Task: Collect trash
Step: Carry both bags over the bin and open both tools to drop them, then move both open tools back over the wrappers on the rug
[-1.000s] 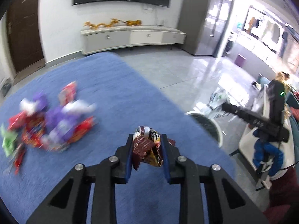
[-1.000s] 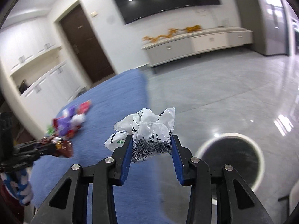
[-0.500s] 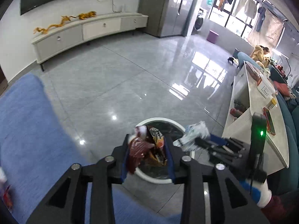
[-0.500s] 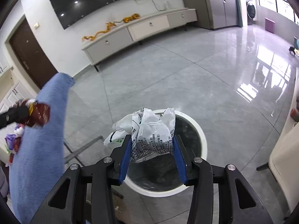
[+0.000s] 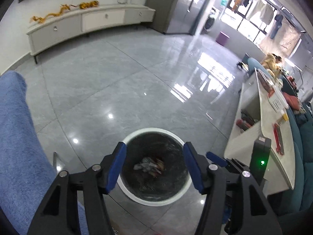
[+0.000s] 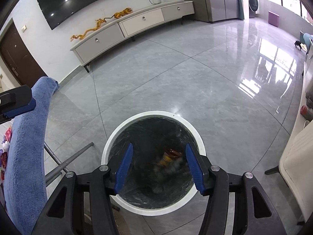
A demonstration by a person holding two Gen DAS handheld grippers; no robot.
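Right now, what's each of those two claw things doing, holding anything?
Left gripper: open, holding nothing, above the trash bin.
Right gripper: open, holding nothing, above the same bin.

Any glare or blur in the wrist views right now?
Left wrist: window glare on the floor, sharp elsewhere, trash in the bin dim. Right wrist: softer floor reflection, trash in the bin smeared and dark; both views bend straight lines.
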